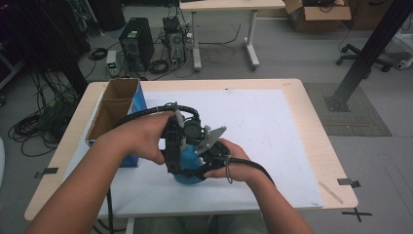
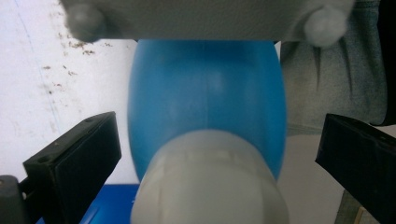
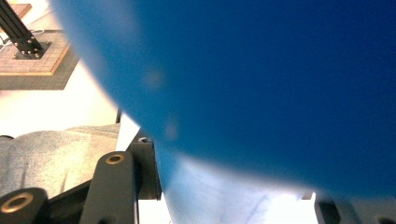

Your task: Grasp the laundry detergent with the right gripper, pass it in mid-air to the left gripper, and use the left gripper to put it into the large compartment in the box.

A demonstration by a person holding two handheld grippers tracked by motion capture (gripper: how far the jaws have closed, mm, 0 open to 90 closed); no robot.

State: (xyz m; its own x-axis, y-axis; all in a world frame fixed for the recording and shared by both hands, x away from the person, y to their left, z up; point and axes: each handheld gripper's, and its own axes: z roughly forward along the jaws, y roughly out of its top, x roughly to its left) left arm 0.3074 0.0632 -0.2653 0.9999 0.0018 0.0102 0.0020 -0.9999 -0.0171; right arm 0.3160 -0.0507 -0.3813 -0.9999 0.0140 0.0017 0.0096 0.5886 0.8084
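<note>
Cardboard comes first at the left: an open box (image 1: 115, 108) with a blue side stands on the white mat (image 1: 272, 136), just beside the person's left forearm. It is empty as far as can be seen, and may be meant to receive the bottle, though that is a guess.

Next, the left gripper (image 1: 171, 146) points down over the blue bottle (image 1: 187, 163), which sits near the front edge of the mat between both hands. In the left gripper view the jaws stand wide, one on each side of the white cap (image 2: 210, 182), with clear gaps and no contact. That placement reads as lining up to close on the cap and turn it.

Right of that, the right gripper (image 1: 207, 165) comes in low from the side and is clamped on the bottle's body (image 3: 261, 84), which bulges close before its camera. This grip most likely steadies the bottle so it cannot spin or tip while the cap is worked.
</note>
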